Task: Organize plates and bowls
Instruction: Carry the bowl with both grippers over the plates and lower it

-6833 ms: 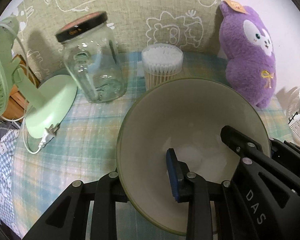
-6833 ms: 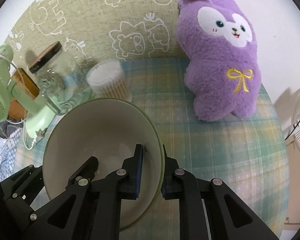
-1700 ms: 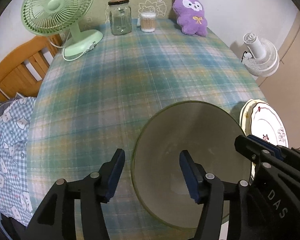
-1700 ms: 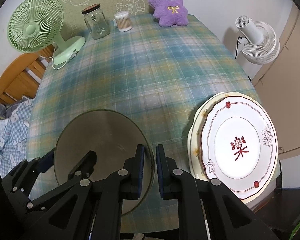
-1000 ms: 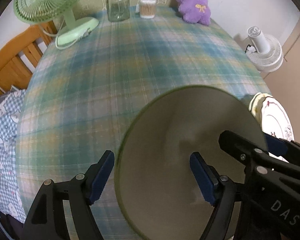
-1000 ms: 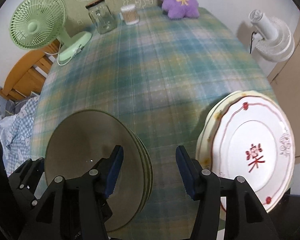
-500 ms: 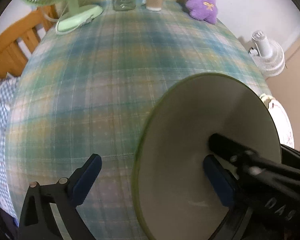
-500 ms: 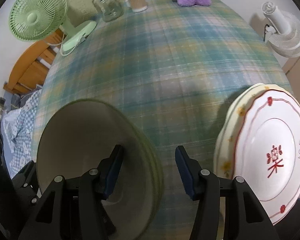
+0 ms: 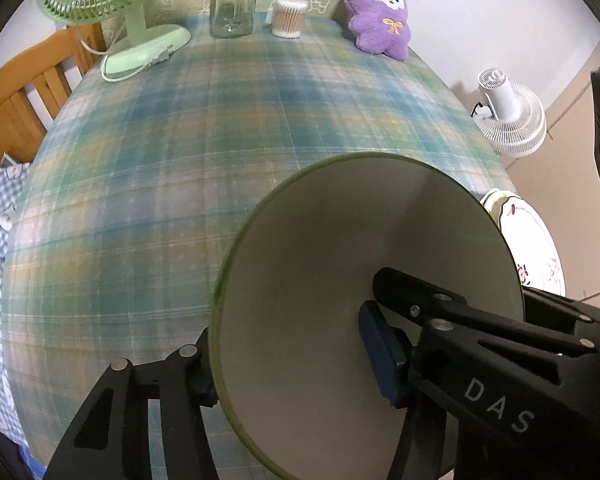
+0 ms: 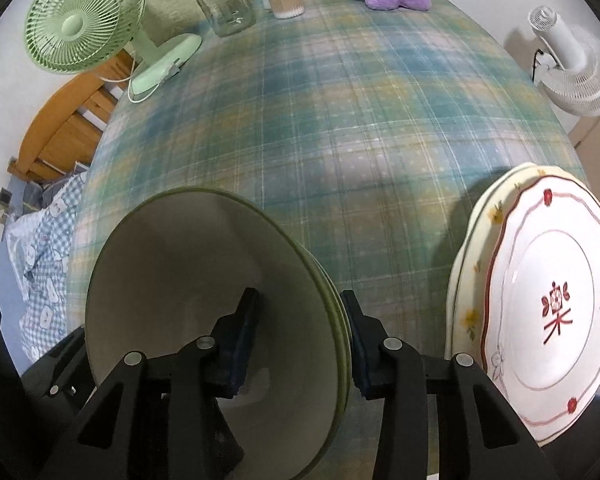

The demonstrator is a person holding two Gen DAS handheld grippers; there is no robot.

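Green-rimmed bowls and stacked plates at the table's near edge

The cream bowl [image 9: 340, 280] with its olive-green rim sits nested in matching bowls [image 10: 338, 320], tilted, near the table's [image 10: 340, 120] near edge. At the near right corner two scalloped plates [image 10: 540, 320] lie stacked, the top one white with red trim, the lower one [image 10: 466, 280] cream with yellow flowers.

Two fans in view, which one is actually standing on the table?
The green desk fan, its base resting on the plaid tablecloth at the far-left corner. The white fan is off the table, beyond its right edge.
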